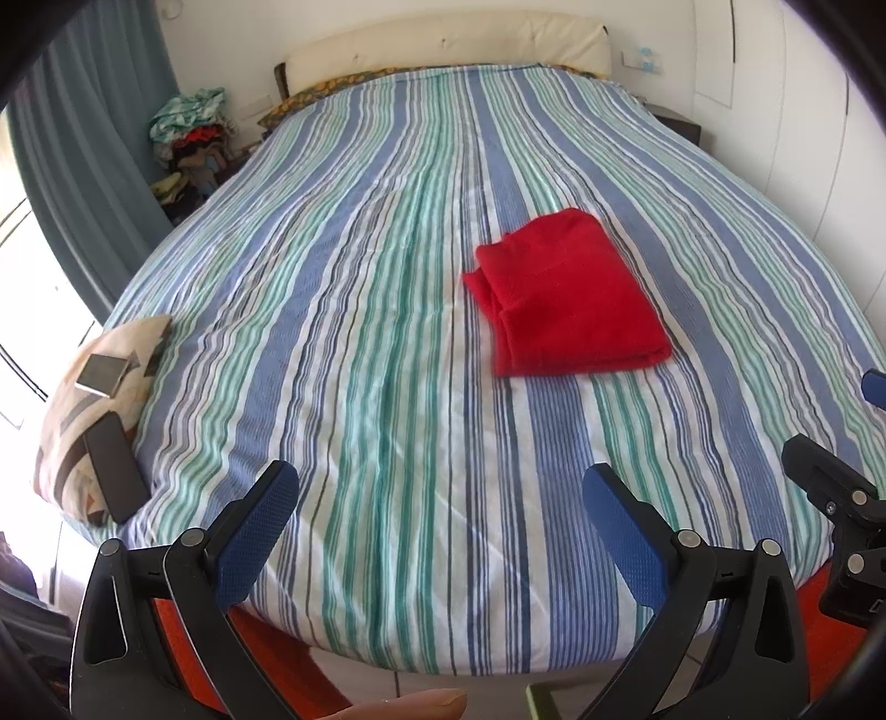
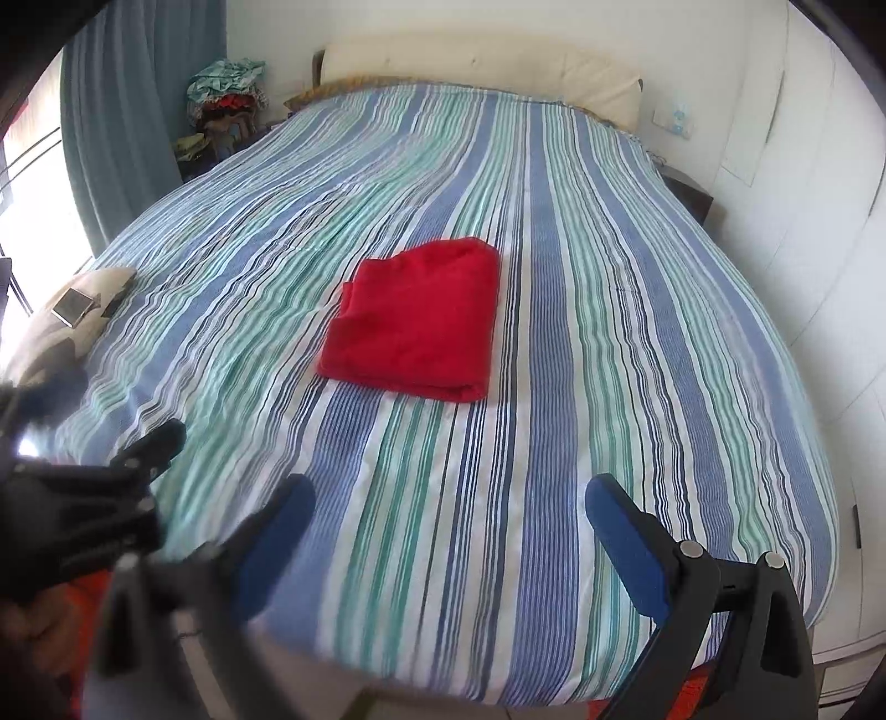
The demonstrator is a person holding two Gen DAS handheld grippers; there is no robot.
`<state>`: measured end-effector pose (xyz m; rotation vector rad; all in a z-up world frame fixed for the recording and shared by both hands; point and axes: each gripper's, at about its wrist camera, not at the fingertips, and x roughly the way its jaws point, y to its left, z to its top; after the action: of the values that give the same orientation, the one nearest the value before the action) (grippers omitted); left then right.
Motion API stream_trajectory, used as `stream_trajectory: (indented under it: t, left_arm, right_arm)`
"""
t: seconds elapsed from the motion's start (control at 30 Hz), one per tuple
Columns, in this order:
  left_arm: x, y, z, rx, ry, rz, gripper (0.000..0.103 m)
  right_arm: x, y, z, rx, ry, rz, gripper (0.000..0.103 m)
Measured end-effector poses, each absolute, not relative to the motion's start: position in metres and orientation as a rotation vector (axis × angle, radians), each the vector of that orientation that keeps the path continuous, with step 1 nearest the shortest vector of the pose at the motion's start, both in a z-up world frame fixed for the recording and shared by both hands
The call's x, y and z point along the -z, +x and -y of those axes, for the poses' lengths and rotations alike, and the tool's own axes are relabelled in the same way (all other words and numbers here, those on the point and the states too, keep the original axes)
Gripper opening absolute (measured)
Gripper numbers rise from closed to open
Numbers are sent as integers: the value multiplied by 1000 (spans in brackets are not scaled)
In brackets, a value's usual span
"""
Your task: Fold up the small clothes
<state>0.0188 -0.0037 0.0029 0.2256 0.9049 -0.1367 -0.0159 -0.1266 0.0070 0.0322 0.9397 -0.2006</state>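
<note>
A red garment (image 1: 565, 296) lies folded into a neat rectangle on the striped bedspread (image 1: 354, 310), right of the bed's middle. It also shows in the right wrist view (image 2: 415, 321), near the middle. My left gripper (image 1: 443, 498) is open and empty, held over the near edge of the bed, well short of the garment. My right gripper (image 2: 451, 512) is open and empty too, also back at the near edge. Part of the right gripper shows at the right edge of the left wrist view (image 1: 836, 498).
A patterned cushion (image 1: 94, 410) with a phone (image 1: 113, 468) and a small box (image 1: 102, 374) sits at the bed's left edge. A pile of clothes (image 1: 191, 144) stands at the far left by the curtain. A cream headboard (image 1: 443, 47) and a white wardrobe (image 2: 819, 288) border the bed.
</note>
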Motion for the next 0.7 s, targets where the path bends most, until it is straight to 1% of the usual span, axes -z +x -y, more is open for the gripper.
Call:
stream_trajectory:
  t: [0.7]
  left_arm:
    - [-7, 20, 7, 137, 212, -894, 102]
  right_arm:
    - [-12, -20, 131, 253, 3, -934, 97]
